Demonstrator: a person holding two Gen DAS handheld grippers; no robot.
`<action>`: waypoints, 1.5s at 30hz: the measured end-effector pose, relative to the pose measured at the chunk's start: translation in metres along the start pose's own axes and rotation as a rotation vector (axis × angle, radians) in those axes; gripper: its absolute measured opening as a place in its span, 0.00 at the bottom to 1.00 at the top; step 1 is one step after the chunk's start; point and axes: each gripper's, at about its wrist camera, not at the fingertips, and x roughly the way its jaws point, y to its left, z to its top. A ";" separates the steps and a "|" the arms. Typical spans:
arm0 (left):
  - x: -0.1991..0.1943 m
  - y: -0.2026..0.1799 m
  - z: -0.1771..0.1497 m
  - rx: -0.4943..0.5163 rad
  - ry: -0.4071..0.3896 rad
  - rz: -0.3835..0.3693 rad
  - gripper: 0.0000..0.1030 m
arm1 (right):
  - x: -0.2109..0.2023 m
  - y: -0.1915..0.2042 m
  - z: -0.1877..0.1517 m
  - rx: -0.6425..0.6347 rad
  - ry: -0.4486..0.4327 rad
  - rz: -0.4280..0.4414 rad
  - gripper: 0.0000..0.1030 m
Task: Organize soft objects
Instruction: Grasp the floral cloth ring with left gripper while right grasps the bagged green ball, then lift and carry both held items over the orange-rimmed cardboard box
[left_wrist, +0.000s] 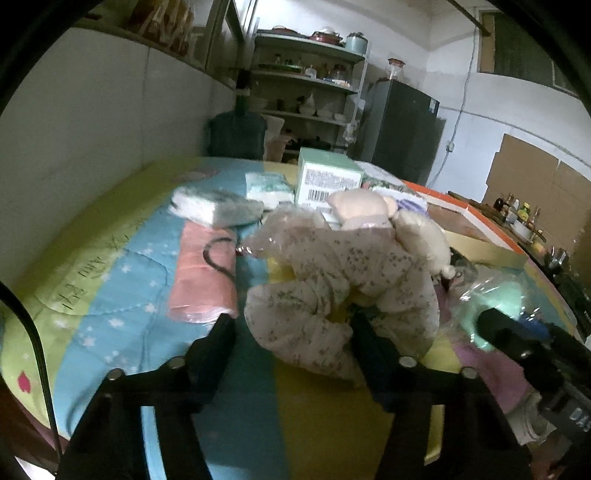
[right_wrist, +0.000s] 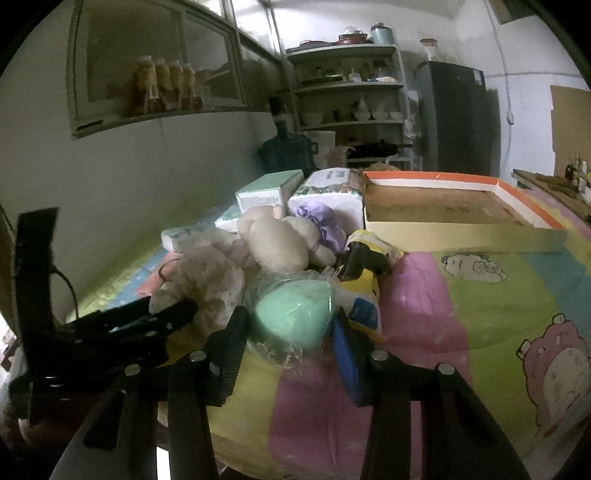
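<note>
Pick-up stage: left gripper (left_wrist: 291, 328) spread wide around floral plush (left_wrist: 332, 288); right gripper (right_wrist: 290, 325) wide astride bagged green sponge (right_wrist: 291, 317), centre; next, closing, carrying toward box (right_wrist: 461, 229) at two o'clock

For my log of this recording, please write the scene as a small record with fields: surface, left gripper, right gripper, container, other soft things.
surface: patchwork quilt with cartoon animals
left gripper: left gripper, jaws open around the floral plush toy, not closed on it
right gripper: right gripper, jaws open on both sides of the mint-green wrapped item
container: open orange-rimmed cardboard box, behind the pile
other soft things: cream teddy bear, folded pink cloth, tissue packs
</note>
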 end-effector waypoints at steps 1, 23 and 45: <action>0.000 -0.002 0.000 0.009 -0.005 0.009 0.56 | 0.000 0.000 0.000 -0.002 -0.002 0.001 0.44; -0.021 -0.024 0.009 0.042 -0.060 0.054 0.14 | -0.030 -0.010 0.010 0.009 -0.091 -0.004 0.44; -0.056 -0.074 0.063 0.114 -0.198 0.047 0.14 | -0.067 -0.032 0.045 0.000 -0.238 -0.009 0.44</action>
